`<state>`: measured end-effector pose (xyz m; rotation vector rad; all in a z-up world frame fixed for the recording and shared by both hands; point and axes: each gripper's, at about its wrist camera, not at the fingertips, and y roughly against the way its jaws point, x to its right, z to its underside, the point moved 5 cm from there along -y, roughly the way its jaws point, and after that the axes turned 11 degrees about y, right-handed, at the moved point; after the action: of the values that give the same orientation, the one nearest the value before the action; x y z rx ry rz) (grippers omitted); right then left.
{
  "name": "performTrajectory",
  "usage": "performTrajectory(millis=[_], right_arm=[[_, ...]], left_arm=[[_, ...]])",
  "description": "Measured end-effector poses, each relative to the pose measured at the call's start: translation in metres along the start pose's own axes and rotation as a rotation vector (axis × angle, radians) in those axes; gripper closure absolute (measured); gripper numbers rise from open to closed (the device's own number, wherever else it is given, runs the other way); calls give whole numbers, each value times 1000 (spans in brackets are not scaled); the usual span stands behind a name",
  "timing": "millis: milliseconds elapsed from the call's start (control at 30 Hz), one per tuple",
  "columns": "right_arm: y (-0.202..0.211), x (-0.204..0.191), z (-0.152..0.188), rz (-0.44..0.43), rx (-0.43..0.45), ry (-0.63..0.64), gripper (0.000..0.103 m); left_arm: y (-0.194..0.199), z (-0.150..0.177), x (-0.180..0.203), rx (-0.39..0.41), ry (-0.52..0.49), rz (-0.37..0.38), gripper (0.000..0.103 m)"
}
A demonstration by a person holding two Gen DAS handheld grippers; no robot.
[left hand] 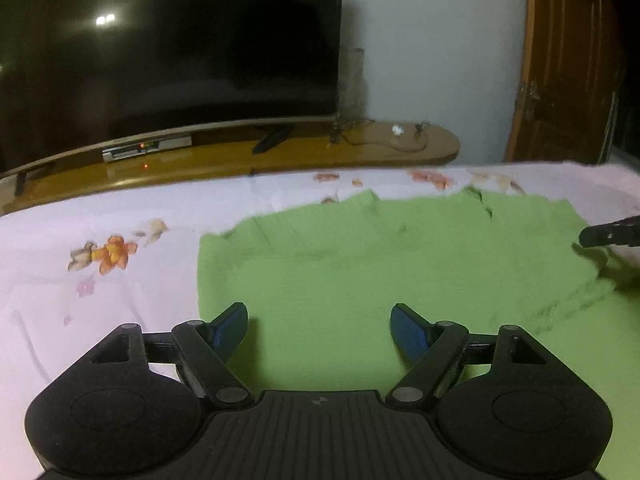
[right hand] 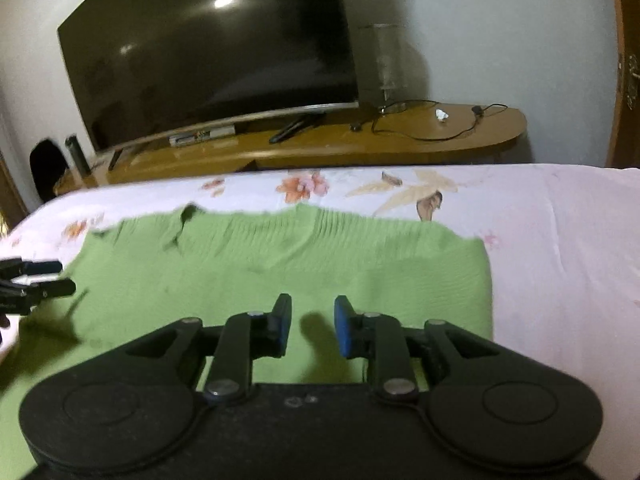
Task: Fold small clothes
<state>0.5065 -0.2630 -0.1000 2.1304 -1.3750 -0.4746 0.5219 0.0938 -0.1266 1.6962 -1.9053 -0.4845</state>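
Note:
A green knitted garment [left hand: 380, 260] [right hand: 280, 264] lies spread flat on a floral bed sheet [left hand: 100, 240] [right hand: 560, 240]. My left gripper [left hand: 318, 316] hovers over the garment's left part, jaws wide open and empty. In the right wrist view the left gripper's fingers [right hand: 44, 276] enter from the left edge. My right gripper [right hand: 312, 308] is over the garment's right part. Its blue pads stand a narrow gap apart with nothing between them. One right fingertip [left hand: 608, 234] shows at the right edge of the left wrist view.
Beyond the bed's far edge stands a wooden TV bench [left hand: 360, 148] [right hand: 400, 136] with a large dark television [left hand: 160, 40] [right hand: 208, 48], cables and a glass vase [right hand: 384, 60]. A wooden door [left hand: 568, 60] is at the right.

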Motion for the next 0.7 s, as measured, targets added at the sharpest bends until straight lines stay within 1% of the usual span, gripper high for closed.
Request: performTrajectory(millis=[33, 67, 100, 133, 300, 567, 600, 633, 700], right_arm=[[1, -2, 4, 2, -5, 21, 78], [-4, -3, 12, 23, -37, 40, 78], [-10, -1, 18, 34, -73, 41, 78], [-11, 0, 20, 31, -62, 37, 78], [-11, 2, 20, 30, -43, 17, 78], [-9, 2, 21, 16, -46, 35, 78], [-8, 2, 20, 16, -49, 35, 77], [-5, 2, 19, 18, -50, 33, 74], [3, 3, 15, 24, -23, 31, 72]], left_arm=[[-5, 5, 1, -25, -10, -18, 25], [-5, 8, 1, -24, -9, -26, 24], [-4, 8, 0, -21, -7, -31, 22], [-3, 8, 0, -24, -6, -39, 20], [-3, 9, 1, -29, -10, -58, 19], [-3, 8, 2, -36, 4, -82, 17], [0, 6, 3, -33, 2, -87, 17], [4, 5, 5, -23, -5, -88, 17], [14, 5, 11, -4, -5, -79, 17]])
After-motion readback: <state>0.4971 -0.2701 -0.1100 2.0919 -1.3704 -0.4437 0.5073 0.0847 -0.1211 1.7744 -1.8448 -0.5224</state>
